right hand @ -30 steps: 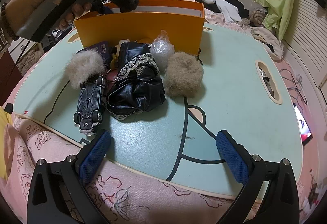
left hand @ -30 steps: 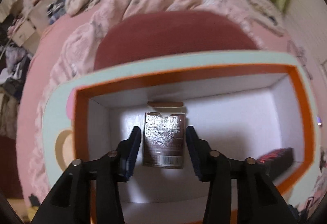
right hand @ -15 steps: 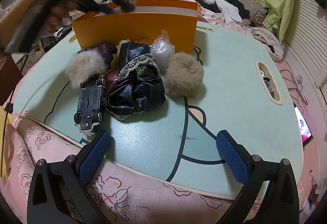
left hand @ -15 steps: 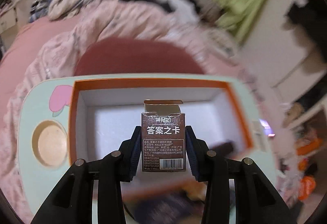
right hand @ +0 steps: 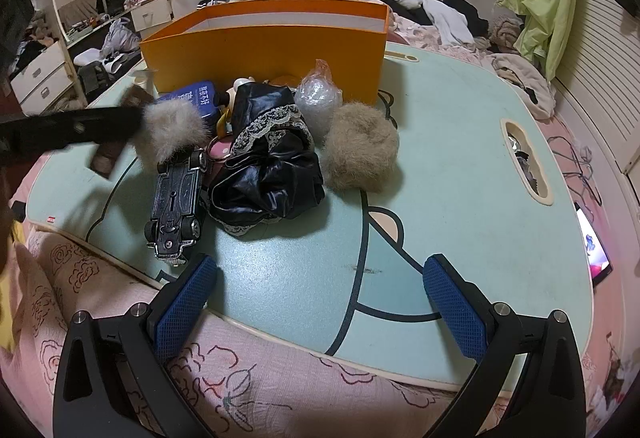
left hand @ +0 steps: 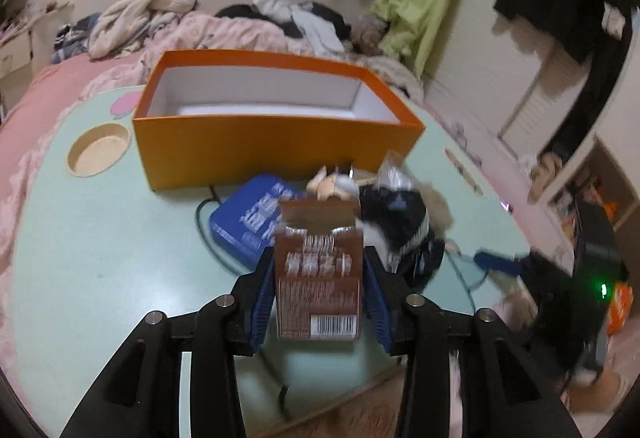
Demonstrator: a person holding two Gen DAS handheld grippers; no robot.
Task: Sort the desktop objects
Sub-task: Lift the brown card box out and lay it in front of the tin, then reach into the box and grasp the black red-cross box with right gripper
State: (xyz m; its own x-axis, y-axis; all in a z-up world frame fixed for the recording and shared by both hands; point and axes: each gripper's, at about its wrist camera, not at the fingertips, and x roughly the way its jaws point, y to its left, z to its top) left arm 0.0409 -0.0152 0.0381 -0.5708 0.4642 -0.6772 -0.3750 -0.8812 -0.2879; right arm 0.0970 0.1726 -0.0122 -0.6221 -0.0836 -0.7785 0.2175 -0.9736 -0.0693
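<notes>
My left gripper (left hand: pixel 319 258) grips a brown card box (left hand: pixel 318 290) by its sides above the pale green table (left hand: pixel 100 238); its jaws are opening with the box between them. In the right wrist view that gripper's arm (right hand: pixel 72 130) reaches in from the left, the brown box (right hand: pixel 105 158) a blur under it. The orange box (left hand: pixel 276 142) stands open behind. My right gripper (right hand: pixel 320 266) is open over the table's near edge, with nothing between its fingers. Ahead of it lie a black toy car (right hand: pixel 176 206), black lace-trimmed fabric (right hand: pixel 272 166), two fur pompoms (right hand: pixel 172 130) (right hand: pixel 360 154) and a blue box (right hand: pixel 200 98).
A clear plastic bag (right hand: pixel 318 98) and a pink round compact (right hand: pixel 220 148) sit in the pile by the orange box (right hand: pixel 272 50). The table (right hand: pixel 440 178) rests on a pink quilt (right hand: pixel 240 378). Clothes are heaped on the bed behind; a lit phone (right hand: pixel 592 250) lies at right.
The left gripper shut on the brown card box inside the orange box, lifted it out and carried it back over the table beside the pile. The right gripper has not moved.
</notes>
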